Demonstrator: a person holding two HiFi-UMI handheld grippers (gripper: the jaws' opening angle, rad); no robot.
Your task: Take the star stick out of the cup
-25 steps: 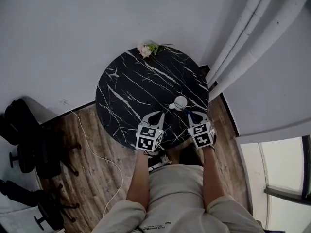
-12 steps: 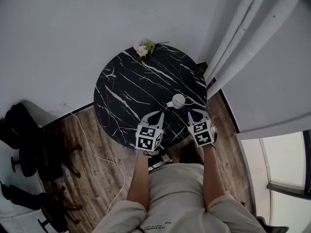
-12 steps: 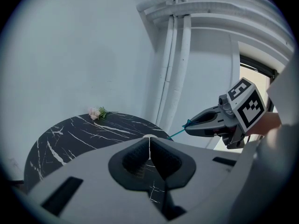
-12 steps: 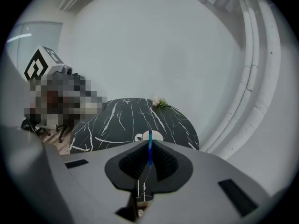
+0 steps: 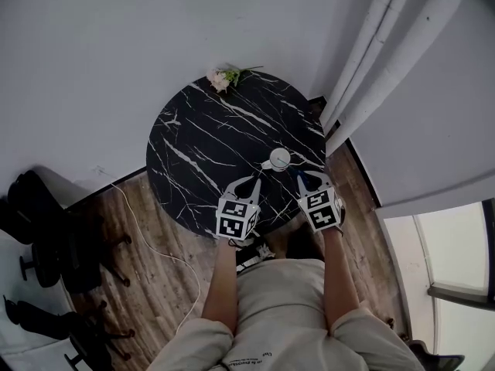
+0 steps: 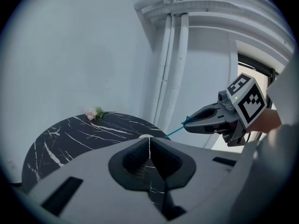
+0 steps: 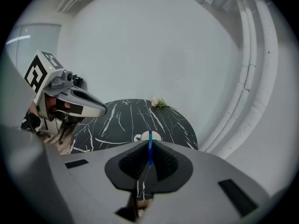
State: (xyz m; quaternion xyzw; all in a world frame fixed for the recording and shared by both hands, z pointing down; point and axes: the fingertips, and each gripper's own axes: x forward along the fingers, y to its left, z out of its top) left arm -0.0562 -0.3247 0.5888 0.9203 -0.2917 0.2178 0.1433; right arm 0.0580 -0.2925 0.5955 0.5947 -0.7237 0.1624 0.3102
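A white cup [image 5: 278,158] stands near the front right edge of the round black marble table [image 5: 197,134]. My right gripper [image 5: 303,178] hovers just right of the cup, shut on a thin blue-green star stick [image 6: 175,131] that slants down from its tip toward the cup's rim. In the right gripper view the stick [image 7: 150,141] stands upright between the pads, with the cup [image 7: 146,137] right behind it. Whether the stick's lower end is inside the cup is hidden. My left gripper [image 5: 251,179] is left of the cup, shut and holding nothing.
A small bunch of pale flowers [image 5: 219,78] lies at the table's far edge. White curtains [image 5: 371,68] hang at the right. Black office chairs [image 5: 42,230] and a white cable [image 5: 158,242] are on the wooden floor to the left.
The head camera has shifted a little, so the table sits slightly further left in view. Both grippers hold nearly the same places beside the cup.
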